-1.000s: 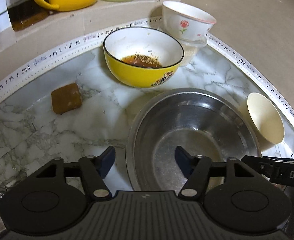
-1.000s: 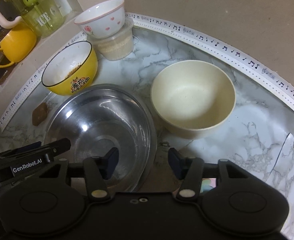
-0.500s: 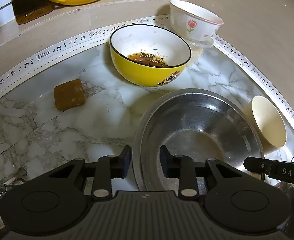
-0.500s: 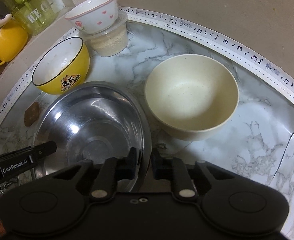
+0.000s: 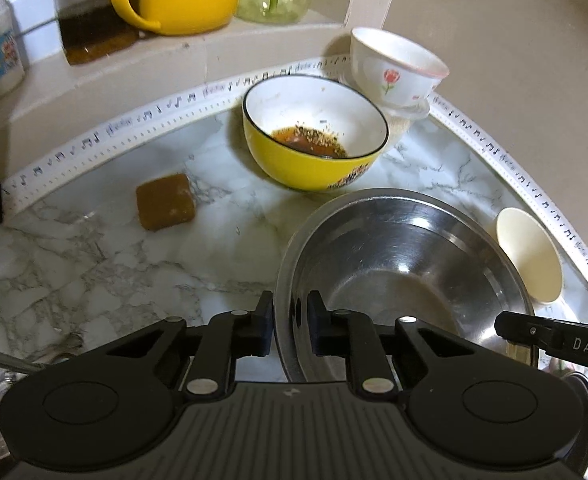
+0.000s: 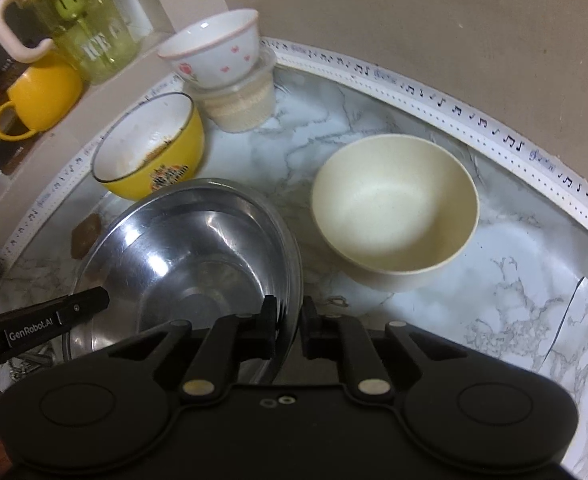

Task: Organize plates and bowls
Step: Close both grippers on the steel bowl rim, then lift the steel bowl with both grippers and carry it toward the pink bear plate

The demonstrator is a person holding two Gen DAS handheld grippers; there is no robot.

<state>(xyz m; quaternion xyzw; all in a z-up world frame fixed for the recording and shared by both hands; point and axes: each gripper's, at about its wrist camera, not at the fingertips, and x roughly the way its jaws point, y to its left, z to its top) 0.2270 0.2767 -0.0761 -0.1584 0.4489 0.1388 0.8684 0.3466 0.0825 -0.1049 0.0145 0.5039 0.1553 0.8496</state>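
1. The steel bowl (image 5: 406, 264) sits on the marble surface (image 5: 94, 264).
2. The left gripper (image 5: 290, 330) and right gripper (image 6: 287, 330) each have narrow jaws pinching its rim on opposite sides.
3. A yellow bowl (image 6: 150, 148) stands just behind it and a cream bowl (image 6: 394, 216) beside it.

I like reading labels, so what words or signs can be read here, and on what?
"DAS": right gripper arm.
"GenRobot.AI": left gripper arm.
"ICE C": green jug, rest hidden.
Music notes: white edge strip.
Yellow bowl print: blurred.
Left jar label: blurred.
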